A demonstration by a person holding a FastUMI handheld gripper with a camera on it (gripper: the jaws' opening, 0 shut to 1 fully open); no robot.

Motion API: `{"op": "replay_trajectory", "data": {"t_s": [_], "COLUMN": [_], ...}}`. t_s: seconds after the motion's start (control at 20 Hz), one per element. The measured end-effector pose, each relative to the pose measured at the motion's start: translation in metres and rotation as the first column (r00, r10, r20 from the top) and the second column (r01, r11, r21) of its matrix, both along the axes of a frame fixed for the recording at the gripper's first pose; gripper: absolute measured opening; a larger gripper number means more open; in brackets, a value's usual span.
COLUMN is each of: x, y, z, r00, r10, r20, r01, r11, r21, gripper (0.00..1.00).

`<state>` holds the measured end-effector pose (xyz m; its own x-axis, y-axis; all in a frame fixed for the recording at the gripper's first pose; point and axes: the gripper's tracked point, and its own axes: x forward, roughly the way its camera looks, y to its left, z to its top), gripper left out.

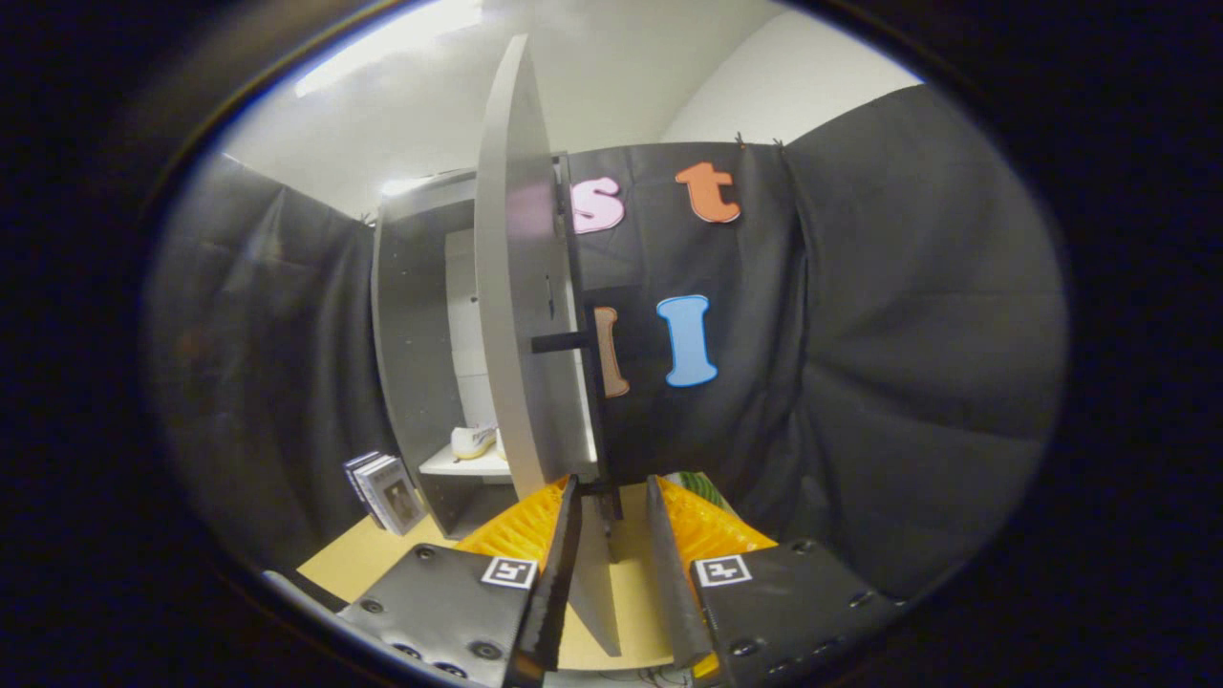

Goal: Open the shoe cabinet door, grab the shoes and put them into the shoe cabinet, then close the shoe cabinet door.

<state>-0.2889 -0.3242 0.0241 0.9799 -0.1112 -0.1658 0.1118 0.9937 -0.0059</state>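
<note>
Since the shoe (474, 440) already sits on the cabinet (413, 382) shelf, you're on the closing step w/ the door (521, 315) swung wide, seen nearly edge-on. Your gripper (611, 506) straddles the door's lower edge: fingers parted, one each side of the panel, and I can't tell if either pad actually touches it, so treat it as released, not clamped. The handle (562, 341) sits higher up, on the side facing the cloth. For a clean close, prob. no need to squeeze; push w/ the finger on the handle side and follow the hinge arc toward the cabinet, slow near the end. Watch the books (387, 492) leaning beside the cabinet base, and keep the fingers from being pinched btw door and frame.
</note>
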Motion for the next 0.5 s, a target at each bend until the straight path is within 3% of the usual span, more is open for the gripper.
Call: {"op": "replay_trajectory", "data": {"t_s": [0.5], "x": [0.024], "y": [0.076], "z": [-0.017], "r00": [0.992], "r10": [0.124], "r20": [0.002], "r01": [-0.124], "r11": [0.990], "r21": [0.062], "gripper": [0.46]}}
